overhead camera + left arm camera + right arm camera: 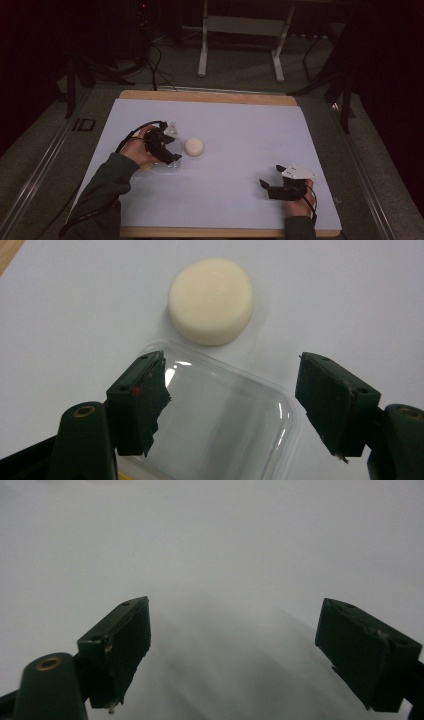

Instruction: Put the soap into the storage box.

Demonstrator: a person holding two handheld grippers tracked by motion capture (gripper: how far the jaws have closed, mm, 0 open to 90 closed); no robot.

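High view: my left gripper sits at the left-centre of the white sheet covering the table, over a clear plastic container. A cream round puck lies just beside it, to its right. My right gripper rests low near the sheet's front right, well apart from both things.

Left gripper view: jaws stand wide apart, gripping nothing. The clear plastic container lies between and below them, its rounded corner toward the cream round puck, which sits just beyond the rim; touching or not, I can't tell.

Right gripper view: jaws spread wide, nothing between them, bare white sheet underneath.
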